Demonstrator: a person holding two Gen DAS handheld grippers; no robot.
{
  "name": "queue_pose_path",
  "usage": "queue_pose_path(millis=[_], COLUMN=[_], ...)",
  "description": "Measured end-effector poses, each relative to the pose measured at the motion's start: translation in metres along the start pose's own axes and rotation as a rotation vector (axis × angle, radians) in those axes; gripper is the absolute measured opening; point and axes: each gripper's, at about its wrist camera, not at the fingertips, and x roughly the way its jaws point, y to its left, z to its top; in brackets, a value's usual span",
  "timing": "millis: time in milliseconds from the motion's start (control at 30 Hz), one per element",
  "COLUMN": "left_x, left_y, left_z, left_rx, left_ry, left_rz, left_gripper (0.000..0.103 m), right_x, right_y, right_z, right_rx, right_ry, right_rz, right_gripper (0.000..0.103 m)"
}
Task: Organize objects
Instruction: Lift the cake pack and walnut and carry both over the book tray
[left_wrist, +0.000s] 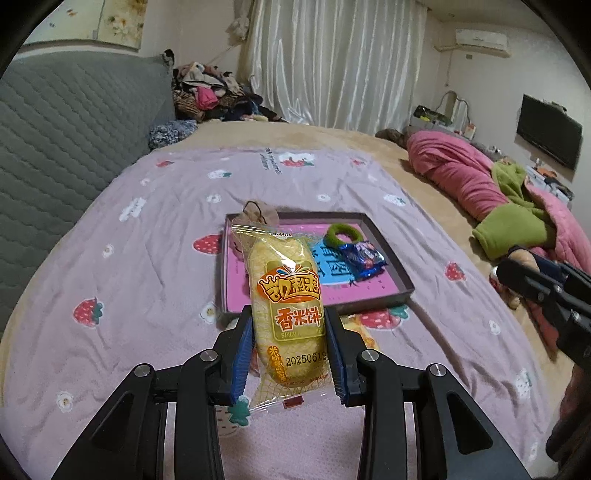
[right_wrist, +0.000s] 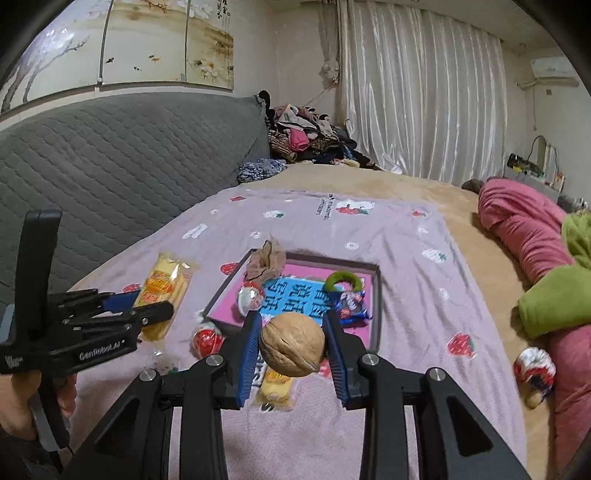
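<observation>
left gripper (left_wrist: 290, 347) jaws clamp rice-cracker packet (left_wrist: 286, 314) | right gripper (right_wrist: 291, 350) jaws pinch walnut (right_wrist: 291, 343) | risk: round walnut may slip, rolling off tray (right_wrist: 373, 295)

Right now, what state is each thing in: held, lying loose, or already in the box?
Rice cracker packet: held off the bed between the left fingers.
Walnut: held off the bed between the right fingers.
Tray box: open, on the blanket.
Green ring: in the box.
Blue snack packet: in the box.
Second yellow packet: loose on the blanket.
</observation>
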Motion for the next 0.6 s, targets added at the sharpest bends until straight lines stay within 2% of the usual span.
queue_pose_path(millis=[200,300,400,600], left_x=[-0.008,-0.009,-0.008,0.007], left_y=[0.004,0.003,0.003,0.003], left_z=[0.015,0.024,0.035,0.05], left_rx=[-0.019,-0.006,0.003,0.002], left_ry=[-0.016,-0.022,-0.04,-0.053], left_rz=[-0.016,-0.021,-0.024,-0.021], left_gripper=[0.037,0.037,0.037,0.037], right_x=[-0.007,-0.005,0.003,0.03], right_y=[-0.001,-0.002,-0.003,-0.005], right_z=[0.021,0.026,0.029,0.039], right_rx=[0.091,0.131,0.142,0.105], right_ry=[-0.062,-0.093,-0.115,-0.093], right_rz=[0.033,0.022,0.017,0.035], right_gripper=[0.035,0.035,0.035,0.035])
